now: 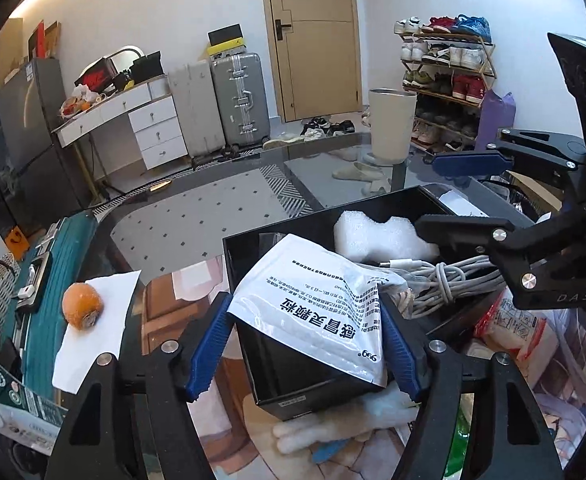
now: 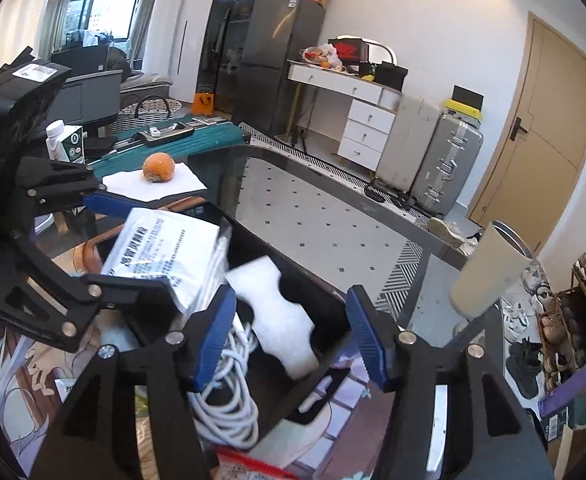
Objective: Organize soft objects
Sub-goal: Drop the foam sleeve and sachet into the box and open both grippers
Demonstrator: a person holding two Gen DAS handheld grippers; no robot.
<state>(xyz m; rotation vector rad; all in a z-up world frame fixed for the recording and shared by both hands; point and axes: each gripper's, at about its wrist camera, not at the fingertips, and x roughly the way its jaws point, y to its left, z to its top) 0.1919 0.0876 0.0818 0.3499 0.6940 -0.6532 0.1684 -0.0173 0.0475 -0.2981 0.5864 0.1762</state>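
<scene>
1. Counter (image 1: 213, 216) – dark glass, glossy, with the tiled floor showing through it; it carries all the items.
2. Box (image 1: 293, 376) – black, rigid, square and open-topped, standing on the counter. By my reading it is the bin for the soft things and is already well filled.
3. Pouch (image 1: 313, 300) – white crinkly plastic film with printed text, flat and limp. It droops over the box's near corner, half in, between the left claw's (image 1: 305, 344) blue ribbed pads. The jaws stand wide, touching its edges at most, so I judge no firm grip.
4. Foam (image 2: 281, 312) – white, spongy, notched block, inside the box.
5. Cable (image 2: 229, 384) – white, smooth, coiled, in the box beside the foam.
6. Right claw (image 2: 289, 340) – wide open, empty, above the box.
7. Left to do: a red-and-white packet (image 1: 509, 332) and a fuzzy white glove (image 1: 345, 424) lie outside.
</scene>
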